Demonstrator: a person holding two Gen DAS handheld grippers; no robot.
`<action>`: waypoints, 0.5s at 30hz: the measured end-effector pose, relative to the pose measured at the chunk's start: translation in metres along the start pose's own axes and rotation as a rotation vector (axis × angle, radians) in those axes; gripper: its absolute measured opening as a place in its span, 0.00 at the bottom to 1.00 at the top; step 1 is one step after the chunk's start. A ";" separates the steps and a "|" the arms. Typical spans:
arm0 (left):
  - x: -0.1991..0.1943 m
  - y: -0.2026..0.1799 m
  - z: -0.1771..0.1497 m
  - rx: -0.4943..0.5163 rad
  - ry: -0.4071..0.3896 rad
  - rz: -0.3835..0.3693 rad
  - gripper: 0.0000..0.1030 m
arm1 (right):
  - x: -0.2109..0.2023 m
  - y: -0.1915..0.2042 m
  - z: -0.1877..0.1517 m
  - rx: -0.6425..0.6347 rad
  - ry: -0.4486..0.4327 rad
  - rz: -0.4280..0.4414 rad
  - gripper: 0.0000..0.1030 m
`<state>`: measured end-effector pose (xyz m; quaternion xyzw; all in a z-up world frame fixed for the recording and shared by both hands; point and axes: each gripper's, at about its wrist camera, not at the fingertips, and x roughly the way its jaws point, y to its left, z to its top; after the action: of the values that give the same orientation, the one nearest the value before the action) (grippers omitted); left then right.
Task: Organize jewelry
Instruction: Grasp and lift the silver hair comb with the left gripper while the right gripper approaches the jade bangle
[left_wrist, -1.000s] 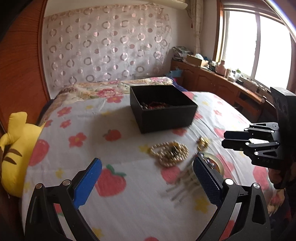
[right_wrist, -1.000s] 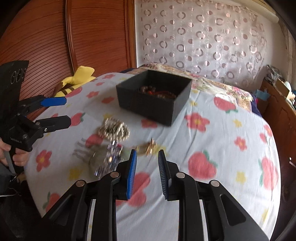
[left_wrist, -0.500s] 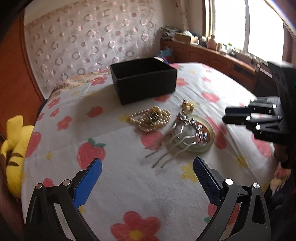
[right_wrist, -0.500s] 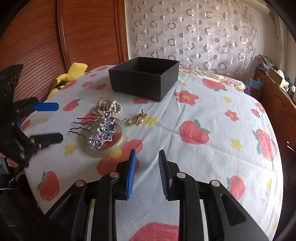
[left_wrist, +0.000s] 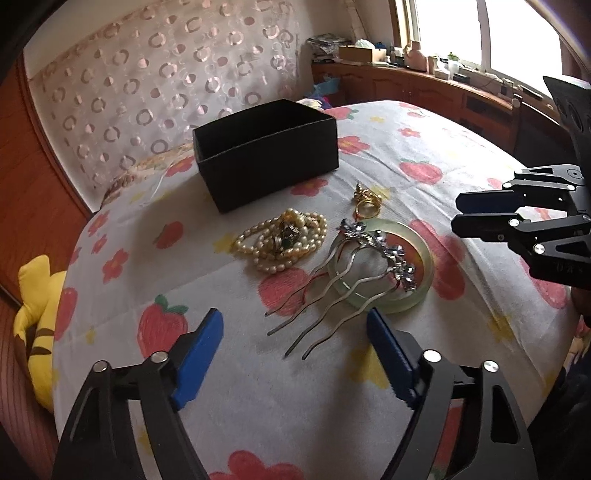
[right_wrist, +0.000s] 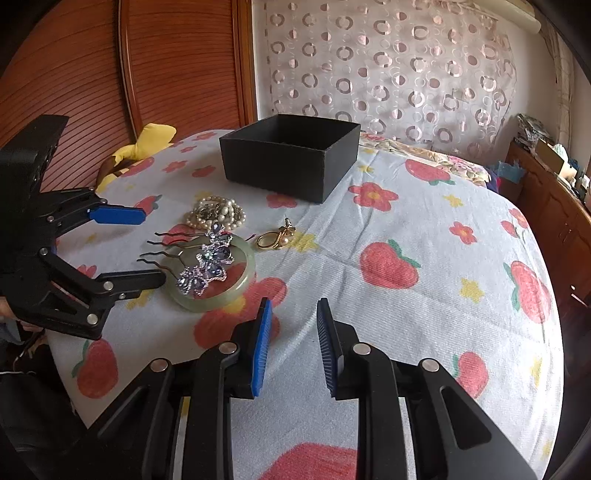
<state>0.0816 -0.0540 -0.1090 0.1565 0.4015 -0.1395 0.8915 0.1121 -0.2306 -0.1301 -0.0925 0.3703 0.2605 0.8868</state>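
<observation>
On the flowered bedspread (left_wrist: 413, 158) an open black box (left_wrist: 266, 158) (right_wrist: 291, 155) stands at the back. In front of it lie a pile of pearl strands (left_wrist: 284, 240) (right_wrist: 216, 214), a gold brooch (left_wrist: 367, 201) (right_wrist: 277, 238) and a pale green bangle (left_wrist: 424, 266) (right_wrist: 207, 304). A jewelled hair comb (left_wrist: 384, 251) (right_wrist: 207, 262) rests across the bangle. My left gripper (left_wrist: 295, 325) (right_wrist: 147, 247) hovers at the comb's tines; its jaws are closing and the pads touch nothing. Right of the bangle, my right gripper (right_wrist: 293, 321) (left_wrist: 480, 214) shows a narrow gap with nothing in it.
A yellow plush toy (left_wrist: 37, 317) (right_wrist: 147, 140) lies at the bed's left edge by the wooden headboard (right_wrist: 177, 62). A patterned curtain (right_wrist: 388, 59) hangs behind the bed. A cluttered wooden cabinet (left_wrist: 424, 85) runs under the window on the right.
My left gripper has come lower and nearer to the comb and bangle, and its jaws have narrowed. The right gripper dipped slightly at first, then kept still.
</observation>
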 end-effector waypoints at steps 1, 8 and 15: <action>0.000 -0.003 0.001 0.008 -0.002 -0.002 0.69 | 0.000 0.000 0.000 0.000 0.000 0.001 0.26; 0.001 -0.015 0.008 0.051 -0.017 -0.031 0.43 | 0.000 0.000 0.000 0.002 -0.002 0.002 0.26; -0.003 -0.018 0.008 0.088 -0.036 -0.051 0.14 | 0.001 0.001 0.000 0.000 -0.004 0.004 0.26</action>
<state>0.0785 -0.0734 -0.1050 0.1826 0.3827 -0.1825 0.8870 0.1118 -0.2292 -0.1310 -0.0912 0.3686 0.2626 0.8870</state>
